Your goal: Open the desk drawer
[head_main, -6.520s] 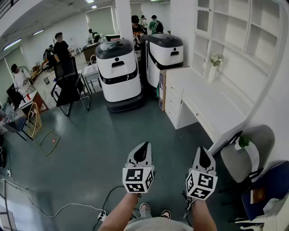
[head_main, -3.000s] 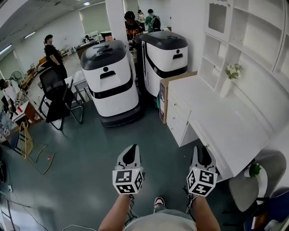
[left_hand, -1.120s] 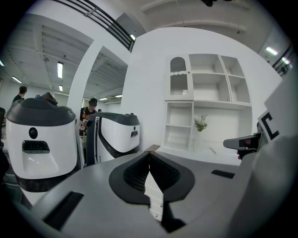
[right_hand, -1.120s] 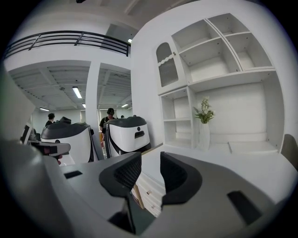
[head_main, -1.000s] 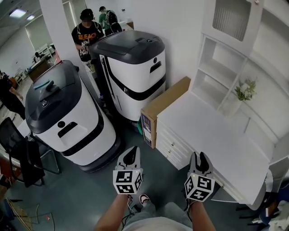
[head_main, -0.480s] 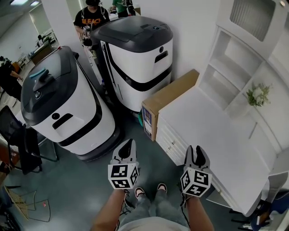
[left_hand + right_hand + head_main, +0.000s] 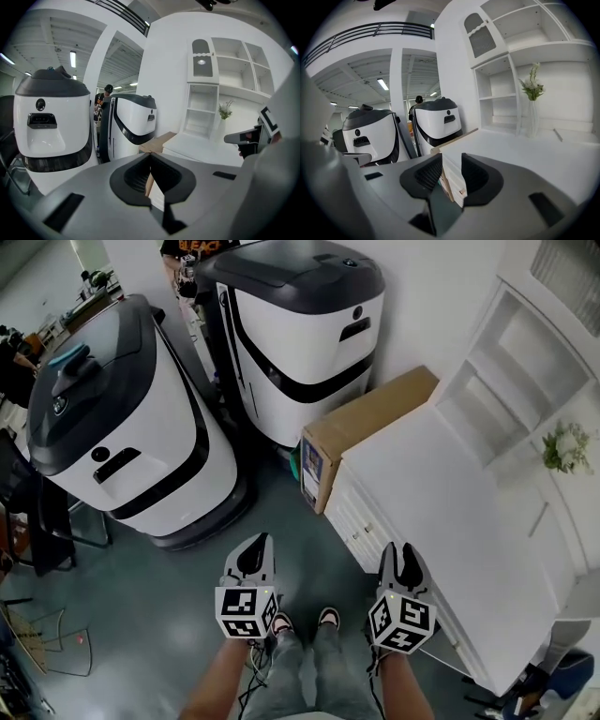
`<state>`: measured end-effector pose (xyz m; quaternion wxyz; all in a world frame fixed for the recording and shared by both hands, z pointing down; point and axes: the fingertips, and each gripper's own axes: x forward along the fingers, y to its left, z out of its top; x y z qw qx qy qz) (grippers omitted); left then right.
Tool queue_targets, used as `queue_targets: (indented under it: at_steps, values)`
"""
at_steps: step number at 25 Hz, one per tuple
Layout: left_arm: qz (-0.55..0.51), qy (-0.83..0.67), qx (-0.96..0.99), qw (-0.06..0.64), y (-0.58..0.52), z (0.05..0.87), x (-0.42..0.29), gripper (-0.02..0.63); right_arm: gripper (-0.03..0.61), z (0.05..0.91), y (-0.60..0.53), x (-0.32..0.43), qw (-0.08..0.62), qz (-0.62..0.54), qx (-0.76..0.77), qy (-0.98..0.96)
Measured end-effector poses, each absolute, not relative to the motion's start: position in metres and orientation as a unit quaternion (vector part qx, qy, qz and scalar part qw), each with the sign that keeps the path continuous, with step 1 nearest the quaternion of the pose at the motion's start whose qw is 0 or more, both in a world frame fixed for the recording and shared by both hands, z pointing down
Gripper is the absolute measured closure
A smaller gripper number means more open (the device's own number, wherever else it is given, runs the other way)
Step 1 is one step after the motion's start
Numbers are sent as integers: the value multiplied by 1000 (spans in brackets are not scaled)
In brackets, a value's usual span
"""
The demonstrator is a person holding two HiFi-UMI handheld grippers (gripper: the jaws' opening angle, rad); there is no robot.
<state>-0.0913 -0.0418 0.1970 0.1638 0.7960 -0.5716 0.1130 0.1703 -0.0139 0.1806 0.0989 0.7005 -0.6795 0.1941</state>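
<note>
The white desk point(image 7: 441, 502) runs along the right wall, with its stack of shut drawers point(image 7: 361, 519) facing the floor aisle. My left gripper point(image 7: 257, 542) hangs over the grey floor left of the drawers, jaws together and empty. My right gripper point(image 7: 401, 551) is held just in front of the desk's edge, near the drawers, jaws a little apart with nothing between them. In the right gripper view the drawer fronts point(image 7: 454, 185) show through the gap of the right gripper point(image 7: 451, 161). In the left gripper view the left gripper point(image 7: 150, 157) points toward the desk point(image 7: 197, 147).
Two tall white-and-black robot units point(image 7: 122, 418) point(image 7: 300, 324) stand ahead on the left. A flat cardboard box point(image 7: 361, 432) leans against the desk's end. A white shelf unit point(image 7: 525, 362) and a vase of flowers point(image 7: 565, 448) sit above the desk. A black chair point(image 7: 37, 512) is far left.
The person has walked across the room up to the desk, so the drawers are now close. Both grippers stayed held out in front; no drawer has moved.
</note>
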Motion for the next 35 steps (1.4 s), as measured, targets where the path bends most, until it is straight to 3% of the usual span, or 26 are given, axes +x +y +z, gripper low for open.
queue_targets:
  at_steps: [22, 35]
  values:
    - [185, -569, 769, 222, -18, 477, -131, 595, 434, 470, 0, 132, 158, 273, 706, -635]
    - [220, -542, 780, 221, -21, 561, -134, 595, 433, 566, -3, 129, 185, 298, 714, -606]
